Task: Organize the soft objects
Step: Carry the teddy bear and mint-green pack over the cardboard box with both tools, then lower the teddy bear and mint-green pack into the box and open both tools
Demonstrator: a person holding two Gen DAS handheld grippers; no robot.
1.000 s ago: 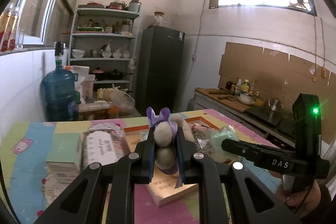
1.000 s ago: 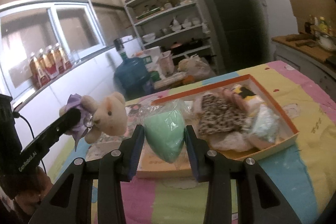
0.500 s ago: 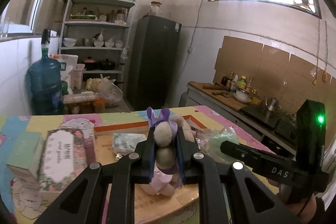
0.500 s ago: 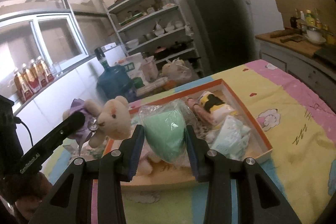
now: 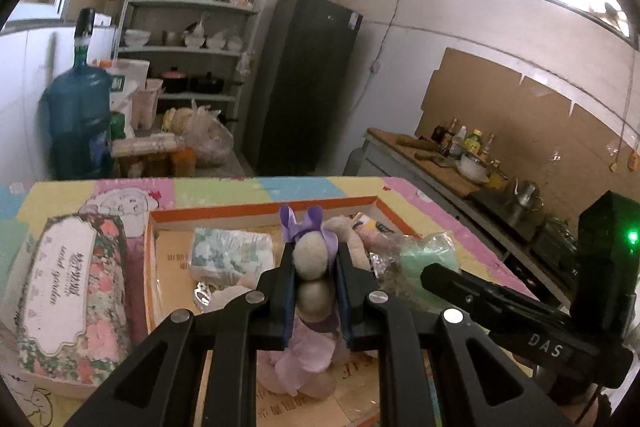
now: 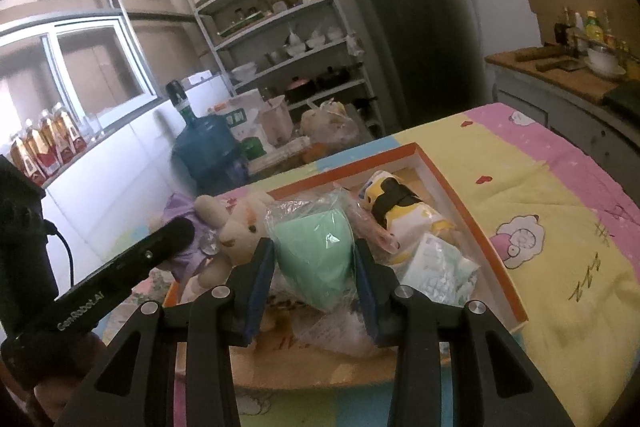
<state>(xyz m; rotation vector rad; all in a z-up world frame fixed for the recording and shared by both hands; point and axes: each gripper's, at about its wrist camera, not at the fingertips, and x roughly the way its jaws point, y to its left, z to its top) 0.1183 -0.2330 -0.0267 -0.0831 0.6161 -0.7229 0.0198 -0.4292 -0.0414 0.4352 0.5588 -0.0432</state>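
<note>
My left gripper [image 5: 313, 269] is shut on a small beige teddy bear [image 5: 312, 259] with a purple bow, held over the orange-rimmed box [image 5: 256, 207]; the bear also shows in the right wrist view [image 6: 236, 231]. My right gripper [image 6: 314, 259] is shut on a mint-green soft item in clear plastic [image 6: 316, 251], held over the same box [image 6: 476, 227]. The green item also shows in the left wrist view [image 5: 430, 255]. In the box lie a yellow-and-black plush [image 6: 400, 203] and a pale tissue pack [image 6: 436, 267].
A floral tissue box [image 5: 72, 287] lies left of the orange box on the colourful tablecloth [image 6: 560, 207]. Beyond the table stand a blue water jug [image 5: 80, 123], shelves [image 5: 192, 47], a dark fridge [image 5: 308, 83] and a counter [image 5: 440, 163] at the right.
Both grippers have moved forward and lowered over the orange box, still holding the bear and the green item. The two grippers now stand closer together.
</note>
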